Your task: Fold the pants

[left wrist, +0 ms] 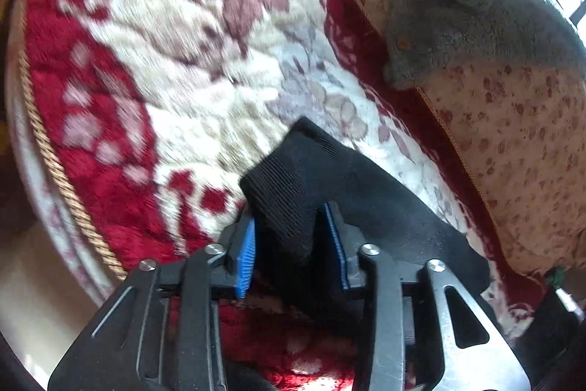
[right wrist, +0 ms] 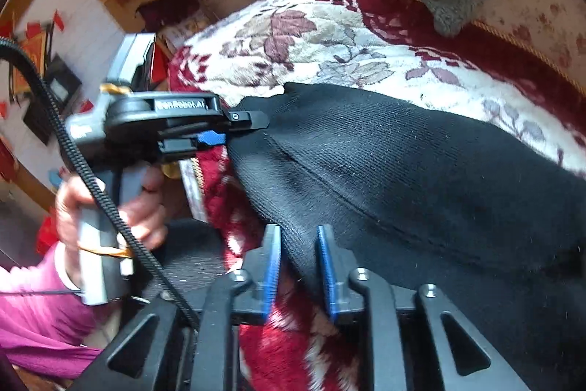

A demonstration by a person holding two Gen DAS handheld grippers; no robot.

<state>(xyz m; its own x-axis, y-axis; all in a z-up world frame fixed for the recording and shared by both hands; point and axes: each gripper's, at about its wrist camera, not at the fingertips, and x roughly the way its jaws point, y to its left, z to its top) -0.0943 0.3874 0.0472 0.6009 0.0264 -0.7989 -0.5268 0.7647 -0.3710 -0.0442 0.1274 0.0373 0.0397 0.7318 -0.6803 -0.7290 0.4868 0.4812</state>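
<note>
One pair of black ribbed pants lies spread across a red and cream floral blanket on a bed, reaching toward the blanket's near edge. A bunched end of the fabric rises between the blue pads of the left gripper. Its jaws stand part open around the cloth, and the pads do not clearly press it. In the right wrist view, a hand in a pink sleeve holds this gripper at the pants' far left corner.

The right gripper sits at the near edge of the pants. Its jaws are also part open, with the cloth's edge lying between them and a gap visible beside the left pad, so it appears loose rather than clamped.

Beyond the blanket's far edge, a grey knit garment rests on a floral cushion.

Judging by the layout, the fold seems partly made; the cloth still looks uneven and would need smoothing and perhaps another fold.
</note>
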